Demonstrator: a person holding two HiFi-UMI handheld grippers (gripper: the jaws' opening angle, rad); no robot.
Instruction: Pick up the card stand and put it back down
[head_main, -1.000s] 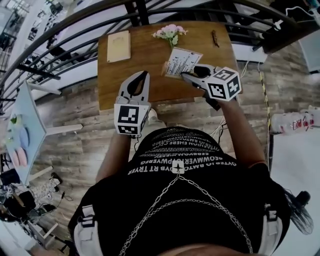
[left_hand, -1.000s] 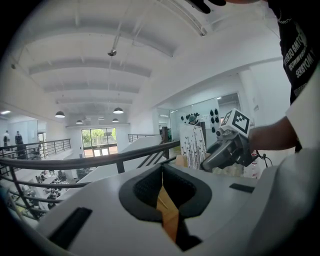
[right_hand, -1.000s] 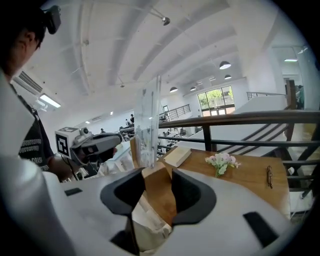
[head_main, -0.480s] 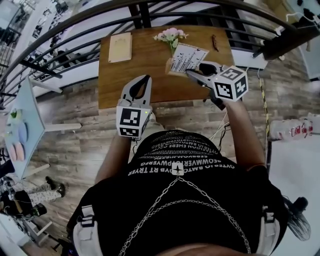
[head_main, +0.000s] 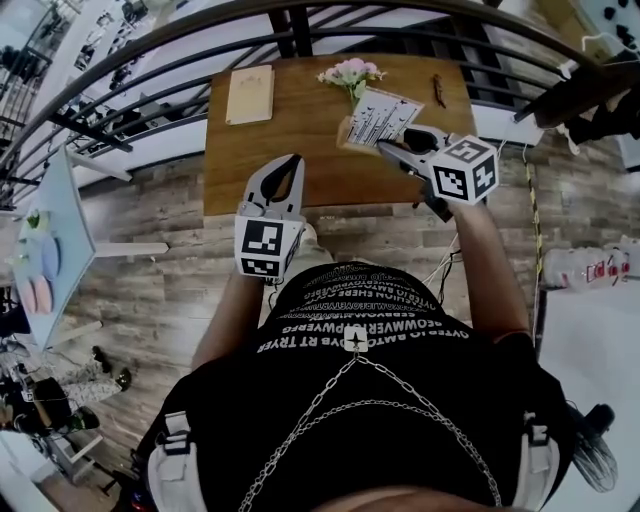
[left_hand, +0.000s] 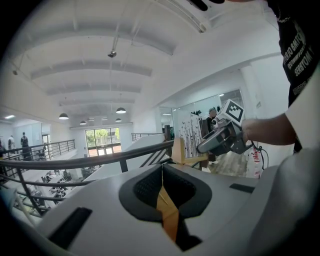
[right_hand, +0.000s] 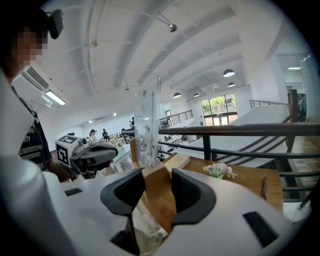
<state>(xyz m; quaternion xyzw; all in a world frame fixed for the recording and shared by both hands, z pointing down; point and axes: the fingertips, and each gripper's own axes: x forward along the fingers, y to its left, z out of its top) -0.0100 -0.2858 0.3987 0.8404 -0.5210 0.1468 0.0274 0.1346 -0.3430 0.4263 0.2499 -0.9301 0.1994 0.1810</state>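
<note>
The card stand (head_main: 377, 117) is a clear panel with a printed card set in a small wooden base (right_hand: 161, 200). My right gripper (head_main: 388, 150) is shut on that base at the right side of the wooden table (head_main: 300, 130), and the panel leans over. In the right gripper view the base sits squeezed between both pads of the right gripper (right_hand: 158, 176), with the panel (right_hand: 149, 125) rising above. Whether the base touches the tabletop I cannot tell. My left gripper (head_main: 292, 162) hovers shut and empty over the table's front edge; the left gripper (left_hand: 162, 170) shows its jaws meeting.
On the table's far side lie a beige booklet (head_main: 249, 94), a small bunch of pink flowers (head_main: 350, 72) and a small dark object (head_main: 438, 90). A dark railing (head_main: 160, 60) curves behind the table. A pale blue table (head_main: 45, 250) stands at the left.
Almost nothing: the head view has shifted slightly, and the right gripper with the card stand has crept a little towards the far side. The left gripper stays put.
</note>
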